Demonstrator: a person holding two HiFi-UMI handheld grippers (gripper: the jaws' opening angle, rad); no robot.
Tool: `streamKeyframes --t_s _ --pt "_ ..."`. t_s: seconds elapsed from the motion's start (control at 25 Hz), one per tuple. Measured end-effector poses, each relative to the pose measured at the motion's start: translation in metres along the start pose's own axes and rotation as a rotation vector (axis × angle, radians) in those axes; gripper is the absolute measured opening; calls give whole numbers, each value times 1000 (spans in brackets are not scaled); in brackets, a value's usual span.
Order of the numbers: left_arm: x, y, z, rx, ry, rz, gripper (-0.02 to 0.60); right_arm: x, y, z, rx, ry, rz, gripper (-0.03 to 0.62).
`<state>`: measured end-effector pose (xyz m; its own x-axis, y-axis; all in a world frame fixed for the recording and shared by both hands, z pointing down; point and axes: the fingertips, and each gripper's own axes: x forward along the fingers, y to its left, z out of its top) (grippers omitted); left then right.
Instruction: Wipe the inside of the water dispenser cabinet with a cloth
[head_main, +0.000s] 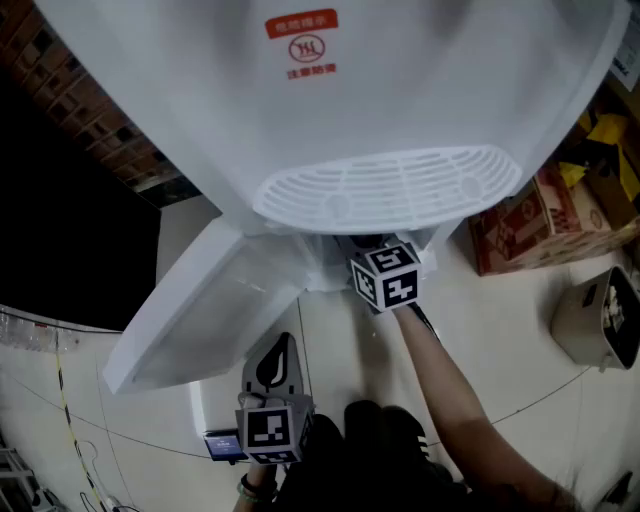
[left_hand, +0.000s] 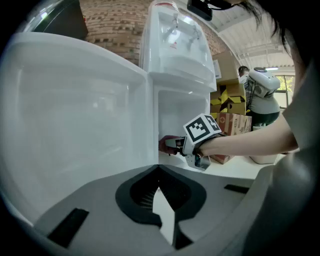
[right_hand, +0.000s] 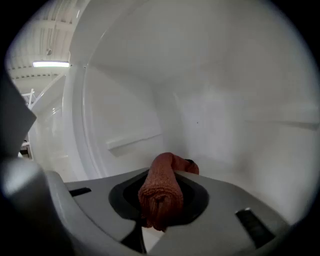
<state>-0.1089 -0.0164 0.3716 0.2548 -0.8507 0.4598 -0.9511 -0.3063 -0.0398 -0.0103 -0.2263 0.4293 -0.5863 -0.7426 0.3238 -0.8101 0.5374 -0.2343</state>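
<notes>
The white water dispenser (head_main: 390, 95) stands with its lower cabinet door (head_main: 200, 310) swung open to the left. My right gripper (right_hand: 167, 172) reaches into the cabinet (left_hand: 181, 125) and is shut on a rolled reddish-brown cloth (right_hand: 161, 192). The cloth's end lies near the cabinet's white back wall (right_hand: 210, 120). From outside, the right gripper (left_hand: 174, 145) shows at the cabinet mouth, with the cloth (left_hand: 165, 144) at its tip. In the head view its jaws are hidden under the drip tray. My left gripper (left_hand: 159, 174) hangs low beside the open door, shut and holding nothing.
The drip tray grille (head_main: 390, 188) juts out above the cabinet. Cardboard boxes (head_main: 540, 220) and a beige appliance (head_main: 600, 320) sit on the floor to the right. A brick wall (head_main: 90, 120) is behind on the left. A person stands far back (left_hand: 244, 75).
</notes>
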Motion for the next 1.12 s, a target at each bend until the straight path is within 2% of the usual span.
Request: streamKeyframes --t_s 0.16,0.24,0.36,0.56,0.68,0.76,0.92,1.0,1.04,1.12 --pt "-4 2 -13 -26 21 17 -11 18 19 -11 -22 39 74 74" --pt "-8 6 -17 -40 25 24 -11 21 24 -21 -39 75 78 74" --pt "-13 13 -20 -69 17 42 -11 19 2 -28 -12 101 -18 74" --pt "-11 21 -23 -98 1 50 -11 -6 -67 -24 39 103 -233 74" --pt "-10 17 -24 -123 -2 48 -11 -25 -95 -24 57 119 -314 74" --pt "-11 13 -20 -132 -7 48 -11 -32 -102 -24 55 127 -342 74" --pt "-13 12 -19 -83 -14 42 -11 -40 -109 -28 13 149 -431 74" --pt "-15 12 -14 -107 -20 54 -11 -43 -109 -31 31 137 -455 74" --pt "-15 12 -10 -134 -23 64 -11 -44 -104 -30 44 121 -444 74" --pt "-15 12 -6 -169 -26 78 -11 -42 -80 -22 49 79 -370 74"
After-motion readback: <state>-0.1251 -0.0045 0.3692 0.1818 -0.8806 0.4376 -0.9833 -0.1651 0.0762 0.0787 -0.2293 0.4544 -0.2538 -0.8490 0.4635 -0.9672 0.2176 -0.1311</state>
